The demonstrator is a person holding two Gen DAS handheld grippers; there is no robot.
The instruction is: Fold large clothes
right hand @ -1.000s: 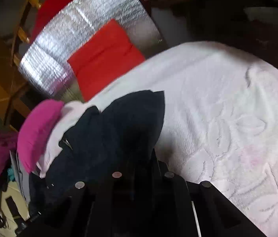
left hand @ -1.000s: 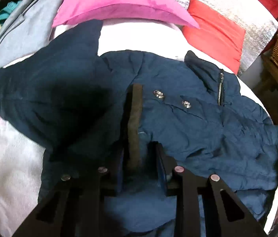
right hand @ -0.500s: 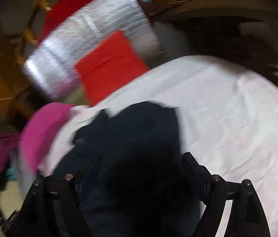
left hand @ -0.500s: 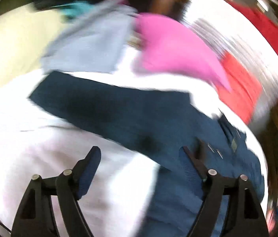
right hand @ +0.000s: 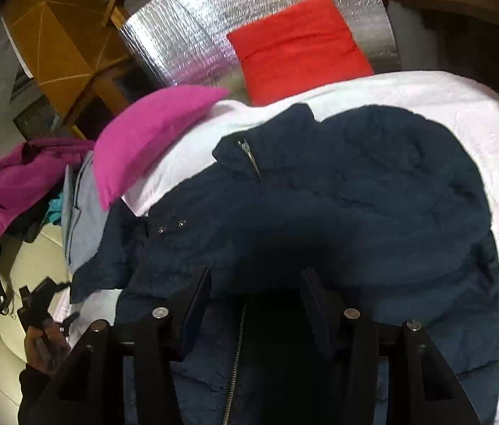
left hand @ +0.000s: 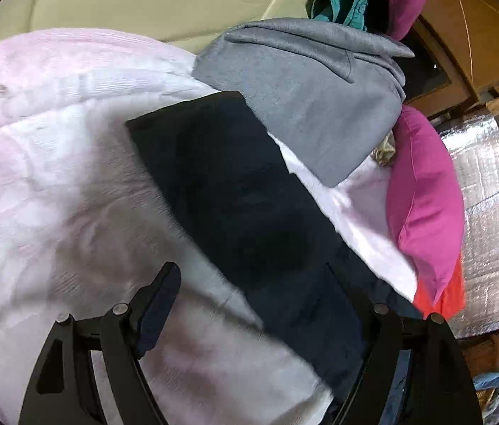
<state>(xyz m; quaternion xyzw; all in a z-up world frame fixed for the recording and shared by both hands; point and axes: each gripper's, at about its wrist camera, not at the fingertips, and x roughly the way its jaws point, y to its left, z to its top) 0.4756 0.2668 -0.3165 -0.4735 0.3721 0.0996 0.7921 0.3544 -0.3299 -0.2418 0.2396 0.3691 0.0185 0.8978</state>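
A dark navy padded jacket (right hand: 373, 212) lies spread on the white bedspread (right hand: 497, 134), zip and collar toward the pillows. One sleeve is folded over its body at the right. My right gripper (right hand: 254, 283) is open above the jacket's front near the zip, holding nothing. In the left wrist view the other sleeve (left hand: 235, 191) stretches out flat across the bedspread (left hand: 54, 177). My left gripper (left hand: 256, 290) is open just above the sleeve's near part, holding nothing.
A folded grey garment (left hand: 306, 99) lies beside the sleeve's end. A pink pillow (left hand: 423, 205), a red pillow (right hand: 299, 49) and a silver foil panel (right hand: 192, 32) sit at the bed's head. A magenta cloth (right hand: 12, 184) hangs at the left over a cream couch (left hand: 143, 0).
Both grippers were shut on the jacket a second ago and have opened and let go. The left one swung left toward the outstretched sleeve. The right one drew back over the jacket's front.
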